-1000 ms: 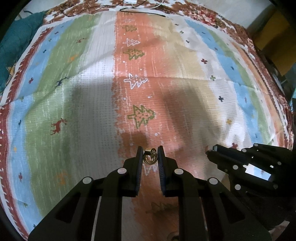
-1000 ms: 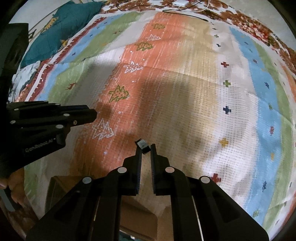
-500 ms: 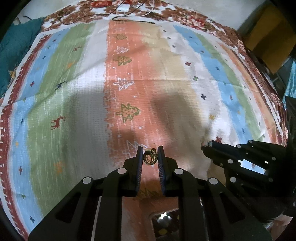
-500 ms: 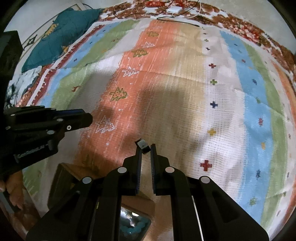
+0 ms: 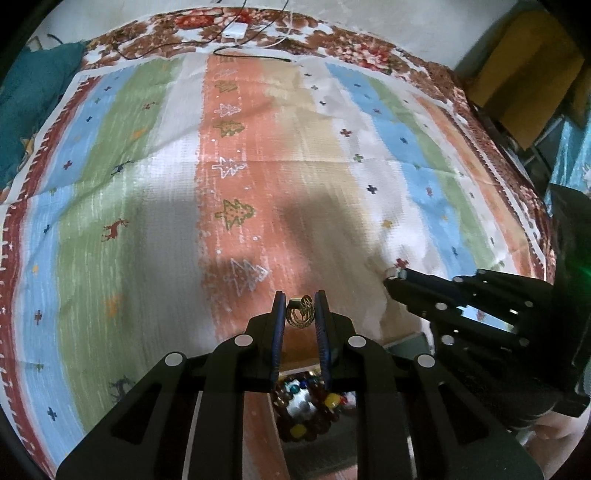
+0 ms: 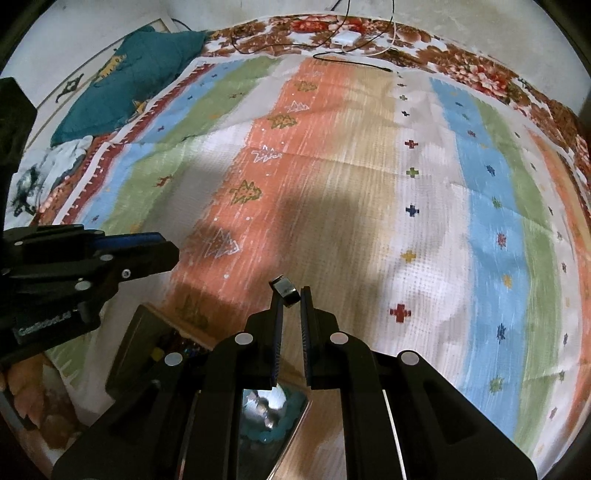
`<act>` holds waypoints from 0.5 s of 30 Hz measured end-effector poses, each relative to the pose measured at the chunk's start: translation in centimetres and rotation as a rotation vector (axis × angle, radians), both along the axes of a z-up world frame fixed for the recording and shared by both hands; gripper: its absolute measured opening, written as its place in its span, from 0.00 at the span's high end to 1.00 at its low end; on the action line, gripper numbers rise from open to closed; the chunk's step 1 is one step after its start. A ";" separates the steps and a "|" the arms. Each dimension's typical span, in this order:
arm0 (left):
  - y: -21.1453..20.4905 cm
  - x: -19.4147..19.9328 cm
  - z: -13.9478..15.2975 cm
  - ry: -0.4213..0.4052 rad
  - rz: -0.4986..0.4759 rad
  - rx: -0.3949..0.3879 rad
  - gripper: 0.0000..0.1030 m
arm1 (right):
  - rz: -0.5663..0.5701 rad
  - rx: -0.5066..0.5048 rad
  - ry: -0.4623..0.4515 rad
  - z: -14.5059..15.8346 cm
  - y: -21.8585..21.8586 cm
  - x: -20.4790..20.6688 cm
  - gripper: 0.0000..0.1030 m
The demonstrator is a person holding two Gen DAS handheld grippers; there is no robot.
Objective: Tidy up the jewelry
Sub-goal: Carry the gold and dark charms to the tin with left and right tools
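The jewelry was partly in hand: a gold filigree piece (image 5: pixel 300 316) sat clamped at the fingertips of the left gripper (image 5: pixel 299 314), and a small dark ring-like piece (image 6: pixel 285 289) was pinched at the tips of the right gripper (image 6: pixel 290 297), both carried above the striped bedcover (image 5: pixel 155 206). Below the grippers, near the cover's near edge, lay a dark box (image 6: pixel 140 350) holding coloured beads (image 5: pixel 314 410) and, in the right wrist view, a compartment with silvery and teal pieces (image 6: pixel 266 410). By my judgement the picking was done for these two and the placing into the box was left. The middle and far edge of the cover lay open; cables and a white charger (image 5: pixel 234 30) sat at the far edge, well apart.
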State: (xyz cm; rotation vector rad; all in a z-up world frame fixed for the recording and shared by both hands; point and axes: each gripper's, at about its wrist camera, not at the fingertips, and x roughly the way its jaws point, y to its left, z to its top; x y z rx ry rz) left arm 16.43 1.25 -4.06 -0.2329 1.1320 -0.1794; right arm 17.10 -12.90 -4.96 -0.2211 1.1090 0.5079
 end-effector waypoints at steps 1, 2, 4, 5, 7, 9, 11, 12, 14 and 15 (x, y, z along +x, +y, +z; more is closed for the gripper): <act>0.0 -0.2 0.1 -0.005 -0.001 0.000 0.85 | 0.002 0.001 0.000 0.0 0.0 -0.2 0.90; -0.2 -0.5 0.3 -0.011 -0.004 -0.001 0.85 | 0.004 0.001 -0.002 0.1 -0.1 -0.4 0.90; -0.4 -1.0 0.7 -0.022 -0.010 -0.004 0.85 | 0.005 0.002 -0.008 0.3 -0.1 -0.8 0.90; -0.5 -1.2 0.8 -0.025 -0.011 -0.005 0.85 | 0.005 0.004 -0.010 0.3 -0.2 -0.9 0.90; -0.7 -1.7 0.9 -0.031 -0.017 -0.001 0.85 | 0.008 0.010 -0.014 0.5 -0.2 -1.3 0.90; -0.8 -2.0 1.1 -0.037 -0.020 0.004 0.85 | 0.014 0.012 -0.018 0.6 -0.2 -1.7 0.90; -0.9 -2.4 1.2 -0.039 -0.026 -0.005 0.85 | 0.015 0.013 -0.023 0.7 -0.2 -2.0 0.90; -0.9 -2.6 1.3 -0.041 -0.029 -0.009 0.85 | 0.016 0.014 -0.023 0.7 -0.3 -2.2 0.90; -1.0 -3.0 1.5 -0.046 -0.032 -0.012 0.85 | 0.017 0.017 -0.022 0.7 -0.4 -2.5 0.90; -1.1 -3.2 1.6 -0.048 -0.036 -0.013 0.85 | 0.017 0.020 -0.023 0.8 -0.5 -2.6 0.90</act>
